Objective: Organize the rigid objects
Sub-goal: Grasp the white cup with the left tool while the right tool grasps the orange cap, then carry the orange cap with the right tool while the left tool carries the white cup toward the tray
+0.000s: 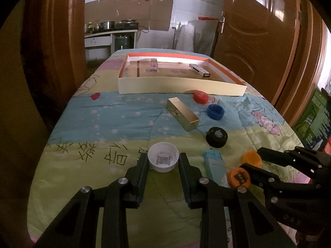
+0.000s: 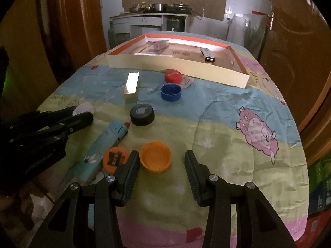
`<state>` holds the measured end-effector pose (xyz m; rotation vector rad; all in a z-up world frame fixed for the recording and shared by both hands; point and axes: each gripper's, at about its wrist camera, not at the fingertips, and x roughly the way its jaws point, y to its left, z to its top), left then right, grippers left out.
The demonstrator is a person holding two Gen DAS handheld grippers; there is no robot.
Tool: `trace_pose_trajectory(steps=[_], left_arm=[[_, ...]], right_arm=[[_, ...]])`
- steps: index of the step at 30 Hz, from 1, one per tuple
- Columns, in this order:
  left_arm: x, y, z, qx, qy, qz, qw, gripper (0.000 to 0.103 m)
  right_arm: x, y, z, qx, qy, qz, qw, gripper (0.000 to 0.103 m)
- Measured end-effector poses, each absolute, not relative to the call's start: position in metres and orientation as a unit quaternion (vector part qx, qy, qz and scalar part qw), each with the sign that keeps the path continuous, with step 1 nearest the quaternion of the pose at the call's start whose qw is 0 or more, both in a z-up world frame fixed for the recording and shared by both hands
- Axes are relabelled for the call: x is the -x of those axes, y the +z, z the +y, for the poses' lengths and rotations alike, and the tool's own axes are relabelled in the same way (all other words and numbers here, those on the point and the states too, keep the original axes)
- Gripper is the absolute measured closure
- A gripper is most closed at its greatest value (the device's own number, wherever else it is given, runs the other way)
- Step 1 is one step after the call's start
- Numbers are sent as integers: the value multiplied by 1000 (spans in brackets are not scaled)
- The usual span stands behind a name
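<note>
My left gripper [image 1: 163,161] stands around a white cap [image 1: 163,159], its fingers at the cap's two sides; whether they press it I cannot tell. My right gripper [image 2: 161,159] is open around an upturned orange cap [image 2: 155,159], which lies against the left finger. A second orange cap [image 2: 115,158], a pale blue tube [image 2: 105,142], a black cap [image 2: 142,114], a blue cap [image 2: 171,92], a red cap [image 2: 173,76] and a gold box [image 2: 131,86] lie on the quilt. The shallow white box [image 2: 178,67] at the far end holds a pink-labelled box [image 2: 159,44] and a white USB device [image 2: 208,54].
The quilt-covered table [image 2: 227,124] drops off at left and right. Brown doors [image 1: 258,41] flank the far end, with a kitchen counter [image 2: 149,18] behind. Green cartons [image 1: 314,119] stand at the right.
</note>
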<state>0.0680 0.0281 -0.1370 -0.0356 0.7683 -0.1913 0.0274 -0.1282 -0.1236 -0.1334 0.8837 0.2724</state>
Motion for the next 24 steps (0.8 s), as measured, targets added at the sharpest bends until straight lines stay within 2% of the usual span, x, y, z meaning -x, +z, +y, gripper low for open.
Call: trace_pose_trajectory(steps=[2, 24], left_arm=[[-68, -136, 29, 19, -92, 374, 923, 73], [-64, -106, 27, 20, -94, 353, 931, 73]], right_arm=[[-27, -123, -130, 57, 132, 424, 894, 72], [-21, -101, -140, 27, 133, 407, 903, 72]])
